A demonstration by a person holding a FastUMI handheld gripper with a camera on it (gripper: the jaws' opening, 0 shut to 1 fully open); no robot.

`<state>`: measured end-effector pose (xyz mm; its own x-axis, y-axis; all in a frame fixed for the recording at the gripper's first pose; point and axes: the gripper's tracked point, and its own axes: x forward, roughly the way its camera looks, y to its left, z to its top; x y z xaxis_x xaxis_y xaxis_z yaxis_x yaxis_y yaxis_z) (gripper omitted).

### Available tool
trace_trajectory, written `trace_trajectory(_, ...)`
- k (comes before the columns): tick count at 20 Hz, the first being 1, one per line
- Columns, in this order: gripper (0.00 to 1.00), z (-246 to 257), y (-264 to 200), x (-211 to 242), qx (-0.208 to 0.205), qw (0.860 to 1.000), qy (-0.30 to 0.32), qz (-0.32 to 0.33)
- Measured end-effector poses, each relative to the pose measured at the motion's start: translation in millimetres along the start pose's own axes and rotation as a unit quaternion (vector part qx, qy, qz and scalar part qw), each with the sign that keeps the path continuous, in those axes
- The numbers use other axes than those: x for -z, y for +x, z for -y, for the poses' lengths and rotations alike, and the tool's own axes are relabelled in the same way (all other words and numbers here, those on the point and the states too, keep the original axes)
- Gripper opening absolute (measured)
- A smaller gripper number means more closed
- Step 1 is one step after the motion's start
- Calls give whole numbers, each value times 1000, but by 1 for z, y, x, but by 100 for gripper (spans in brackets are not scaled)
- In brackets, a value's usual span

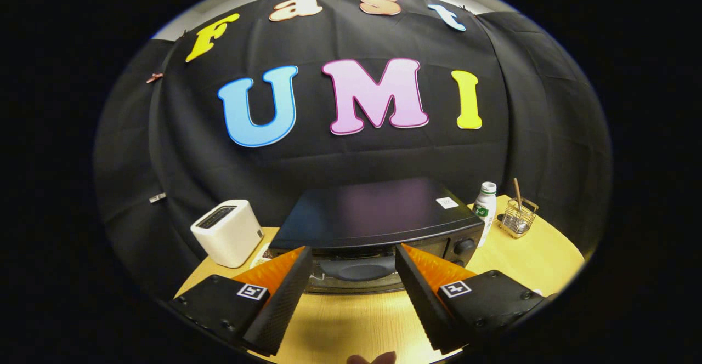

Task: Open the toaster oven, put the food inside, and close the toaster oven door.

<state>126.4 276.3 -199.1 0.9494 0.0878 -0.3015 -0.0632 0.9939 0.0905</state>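
1. Pale wood makes up the counter [526, 254], and on it, just ahead of the claw [351, 298], stands the black toaster oven [378, 216] with its front turned toward the fingers.
2. The claw is spread wide and grips nothing; bare counter shows between its two fingers, and the oven's glass door [356, 271] sits framed in that gap.
3. The door looks shut, so the opening step seems not yet done. The wide spread probably readies the fingers to take the door's top edge or handle, though the handle itself cannot be made out.
4. The claw is held level-to-slightly-downward, looking across the oven's flat top, with its fingers low near the counter and centred on the door.
5. Beyond the left finger, beside the oven, stands a white slot toaster [227, 232]. Between it and the oven a sliver of a plate [265, 255] shows; this may carry the food, but it is too hidden to tell.
6. Beyond the right finger, by the oven's control knob [464, 246], stands a white bottle with a green label [485, 210], and further off a small wire basket [518, 216] with a wooden stick in it.
7. Behind the fingers, a small part of the person's hand [373, 358] shows.
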Motion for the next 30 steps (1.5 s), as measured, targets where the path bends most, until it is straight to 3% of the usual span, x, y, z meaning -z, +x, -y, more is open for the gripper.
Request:
trace_trajectory(6, 98, 9, 43, 21, 26, 999, 0, -20)
trace_trajectory(12, 99, 5, 54, 25, 18, 998, -48, -26)
trace_trajectory(17, 100, 6, 33, 34, 21, 998, -44, -30)
trace_trajectory(30, 99, 13, -35, 124, 28, 993, -31, -111)
